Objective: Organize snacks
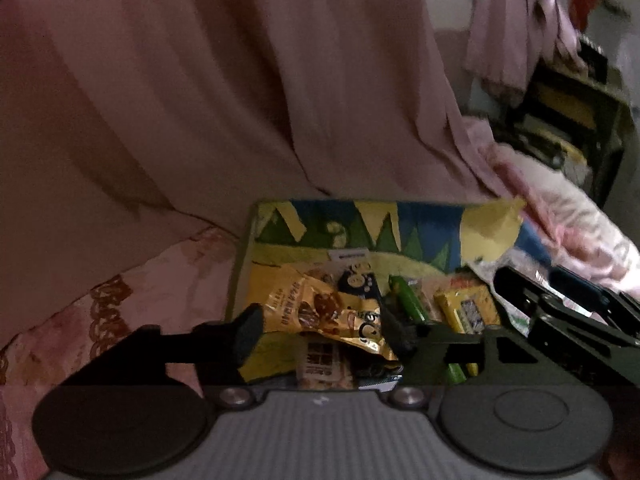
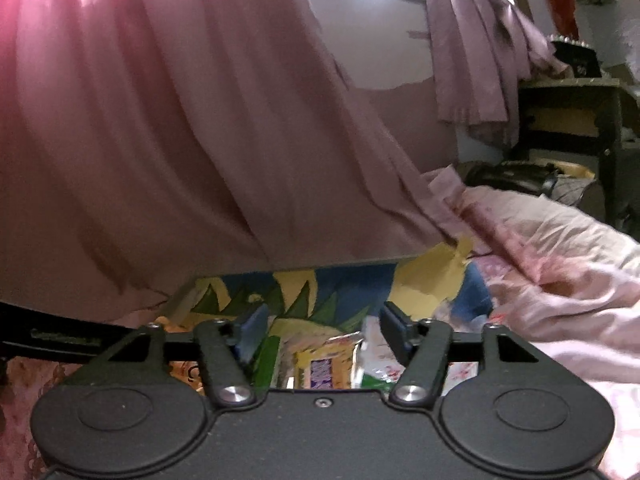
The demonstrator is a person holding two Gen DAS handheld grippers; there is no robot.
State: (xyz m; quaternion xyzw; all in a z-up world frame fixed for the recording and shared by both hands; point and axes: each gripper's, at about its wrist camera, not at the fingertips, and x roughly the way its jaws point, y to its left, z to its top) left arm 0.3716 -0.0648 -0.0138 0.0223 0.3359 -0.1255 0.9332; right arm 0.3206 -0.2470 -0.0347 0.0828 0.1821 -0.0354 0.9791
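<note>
With both the left gripper (image 1: 324,332) and right gripper (image 2: 324,328) spread and empty, the snacks (image 1: 360,308) lay in the patterned box (image 1: 420,220) at six o'clock, so each pick needed one clear packet.

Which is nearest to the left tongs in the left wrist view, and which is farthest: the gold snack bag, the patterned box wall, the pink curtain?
1. Gold snack bag: between the open left tongs.
2. Patterned box wall: behind the snacks.
3. Pink curtain: beyond the box, above.
</note>
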